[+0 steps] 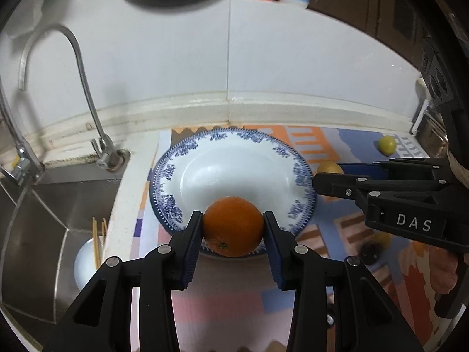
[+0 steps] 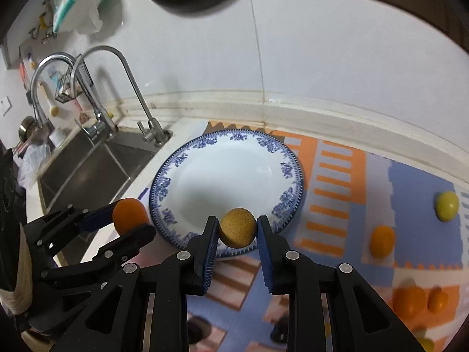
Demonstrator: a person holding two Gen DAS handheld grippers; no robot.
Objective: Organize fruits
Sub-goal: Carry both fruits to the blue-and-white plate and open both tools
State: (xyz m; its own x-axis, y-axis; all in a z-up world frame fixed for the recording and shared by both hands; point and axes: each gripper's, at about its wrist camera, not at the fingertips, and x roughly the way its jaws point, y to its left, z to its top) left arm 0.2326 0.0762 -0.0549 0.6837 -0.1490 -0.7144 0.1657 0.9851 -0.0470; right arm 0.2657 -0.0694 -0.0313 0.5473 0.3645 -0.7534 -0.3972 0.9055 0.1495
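Left gripper (image 1: pixel 233 228) clamped on an orange (image 1: pixel 233 226) across its widest part, held above the near rim of the blue-patterned plate (image 1: pixel 302 173). Right gripper (image 2: pixel 237 230) pinching a smaller speckled tan-yellow fruit (image 2: pixel 237 227) the same way, also over the plate's near edge.

Judgement: orange is firm, moderately heavy, peel grips well against the ribbed pads; round, so it will roll once released. Small fruit is light and could squirt out if squeezed off-centre. Plate is ceramic, so set down, don't drop.

Plate centre is bare, room for both. The two grippers sit close side by side; stagger the releases.

Farther right on the patterned mat (image 2: pixel 337 176): loose orange fruit (image 2: pixel 381 240), yellow-green fruit (image 2: pixel 446 205), well apart. Sink (image 1: pixel 73 199) drops off just left of the plate; wall right behind it.
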